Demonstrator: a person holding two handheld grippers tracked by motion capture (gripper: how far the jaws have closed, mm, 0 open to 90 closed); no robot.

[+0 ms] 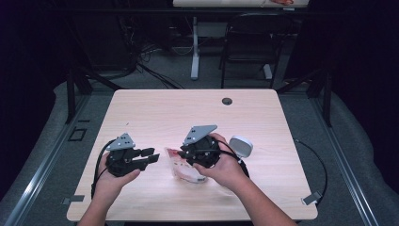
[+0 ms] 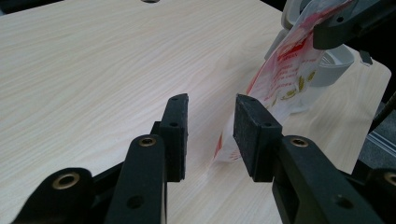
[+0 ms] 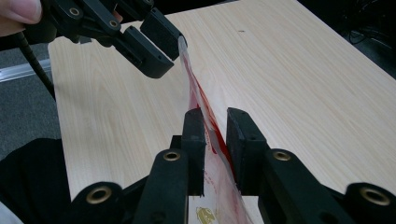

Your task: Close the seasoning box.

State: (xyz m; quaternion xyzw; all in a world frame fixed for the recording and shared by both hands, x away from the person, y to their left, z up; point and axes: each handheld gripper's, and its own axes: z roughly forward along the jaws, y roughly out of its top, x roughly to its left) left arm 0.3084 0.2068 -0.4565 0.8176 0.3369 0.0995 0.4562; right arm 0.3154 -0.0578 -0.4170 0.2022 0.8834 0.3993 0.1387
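Observation:
A clear plastic bag with red print lies near the front middle of the light wooden table. My right gripper straddles the bag's upright edge. A gap shows on each side of the film, so the pads are not pressing on it. In the high view the right gripper sits over the bag under the person's hand. My left gripper is open, level with the table, just left of the bag. The bag's corner sits by its right pad; whether they touch I cannot tell.
A white round device sits on the table just right of the right hand. A cable hole is near the far edge. Beyond the table stand a dark chair and a white desk leg.

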